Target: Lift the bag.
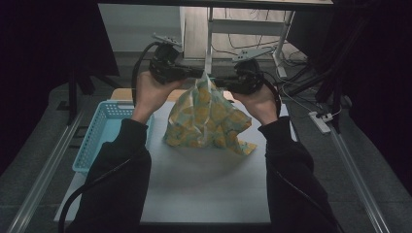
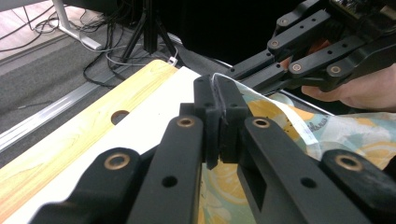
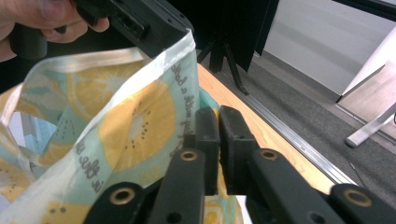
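A thin plastic bag (image 1: pixel 209 121) printed with yellow citrus slices on pale teal hangs above the white table top (image 1: pixel 204 189), its lower corner resting there. Both grippers meet at its top edge, held by the person's hands. My left gripper (image 1: pixel 197 76) is shut on the bag's rim; in the left gripper view the jaws (image 2: pixel 217 100) pinch the clear edge of the bag (image 2: pixel 285 121). My right gripper (image 1: pixel 217 81) faces it from the right. In the right gripper view its jaws (image 3: pixel 218 122) stand together with the bag (image 3: pixel 130 121) pinched between them.
A light blue plastic basket (image 1: pixel 104 131) sits at the table's left side. A wooden board (image 2: pixel 70 149) with a round hole borders the table's far edge. Desk legs and cables lie on the floor beyond, and a power strip (image 1: pixel 320 121) lies at the right.
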A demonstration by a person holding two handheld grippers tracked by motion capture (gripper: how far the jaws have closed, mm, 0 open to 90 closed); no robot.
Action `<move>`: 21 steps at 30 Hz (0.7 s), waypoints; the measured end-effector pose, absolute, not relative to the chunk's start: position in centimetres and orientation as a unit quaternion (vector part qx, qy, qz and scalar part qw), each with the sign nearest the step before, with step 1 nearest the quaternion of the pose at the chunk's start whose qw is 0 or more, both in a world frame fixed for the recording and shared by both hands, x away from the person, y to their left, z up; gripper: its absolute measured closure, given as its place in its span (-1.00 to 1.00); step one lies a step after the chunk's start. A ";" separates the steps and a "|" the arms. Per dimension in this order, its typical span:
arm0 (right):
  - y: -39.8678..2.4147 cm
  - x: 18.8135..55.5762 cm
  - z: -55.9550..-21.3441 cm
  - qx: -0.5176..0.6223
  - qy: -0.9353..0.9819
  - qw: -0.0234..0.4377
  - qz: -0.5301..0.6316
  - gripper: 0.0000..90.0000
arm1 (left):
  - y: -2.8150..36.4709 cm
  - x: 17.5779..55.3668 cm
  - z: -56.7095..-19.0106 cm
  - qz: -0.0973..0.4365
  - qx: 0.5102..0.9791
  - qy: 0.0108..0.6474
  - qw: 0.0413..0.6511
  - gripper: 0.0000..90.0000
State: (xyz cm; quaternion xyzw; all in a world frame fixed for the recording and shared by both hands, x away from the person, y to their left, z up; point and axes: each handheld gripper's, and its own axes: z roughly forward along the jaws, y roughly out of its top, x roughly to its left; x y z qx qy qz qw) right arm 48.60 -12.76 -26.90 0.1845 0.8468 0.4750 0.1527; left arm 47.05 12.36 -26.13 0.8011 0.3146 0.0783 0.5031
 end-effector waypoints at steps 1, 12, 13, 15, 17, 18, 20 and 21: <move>-12.8 48.6 -27.0 0.185 0.847 0.153 0.474 0.88 | 12.3 47.1 -26.2 0.079 0.801 0.314 0.503 0.96; -13.6 49.0 -27.9 0.207 0.837 0.157 0.482 0.30 | 12.5 47.5 -27.9 0.089 0.796 0.320 0.505 0.26; -13.8 49.0 -28.0 0.211 0.836 0.157 0.483 0.24 | 12.7 47.4 -28.1 0.093 0.795 0.320 0.507 0.18; -14.1 49.1 -28.3 0.217 0.832 0.159 0.485 0.14 | 13.1 47.4 -28.4 0.093 0.790 0.319 0.515 0.01; -14.5 49.1 -28.5 0.224 0.830 0.155 0.487 0.04 | 13.4 47.3 -28.8 0.098 0.789 0.318 0.517 -0.17; -14.6 49.1 -28.6 0.228 0.829 0.156 0.486 -0.01 | 13.5 47.2 -29.0 0.101 0.789 0.316 0.517 -0.24; -15.0 49.1 -28.8 0.233 0.827 0.159 0.487 -0.13 | 13.6 46.9 -29.4 0.108 0.794 0.317 0.508 -0.41; -15.1 49.1 -28.9 0.236 0.827 0.158 0.486 -0.17 | 13.7 46.7 -29.6 0.111 0.796 0.318 0.503 -0.47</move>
